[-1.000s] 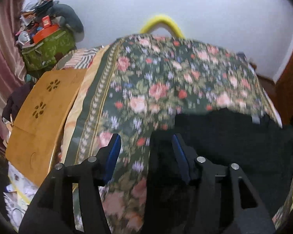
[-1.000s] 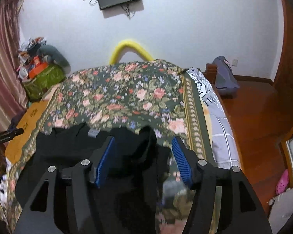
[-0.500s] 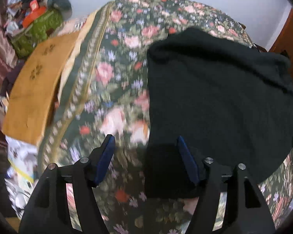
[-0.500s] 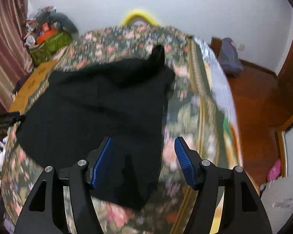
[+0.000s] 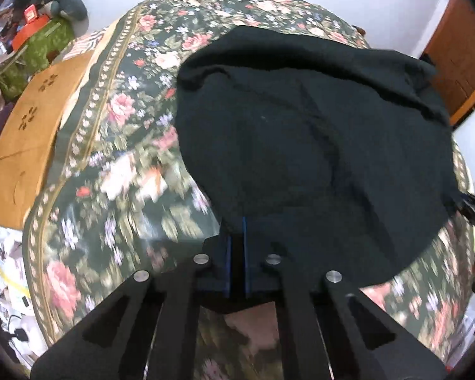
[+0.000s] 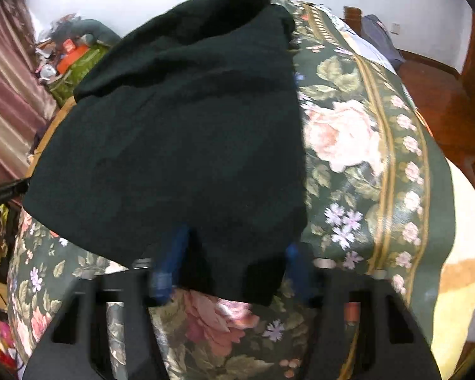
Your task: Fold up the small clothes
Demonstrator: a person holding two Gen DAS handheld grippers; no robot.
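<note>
Left wrist view: left gripper point(image 5: 236, 253) clamped on the near edge of the black garment point(image 5: 316, 145), blue pads nearly together with cloth between. Garment spread over the floral bedspread point(image 5: 120, 145); wooden board point(image 5: 28, 133) beside the bed.

Right wrist view: right gripper point(image 6: 231, 266) blurred, fingers apart, garment's point(image 6: 186, 145) near hem lying between them. Grip on cloth: cannot tell.

R gripper point(image 6: 234, 262) blurred, fingertips under black garment point(image 6: 180, 145).
</note>
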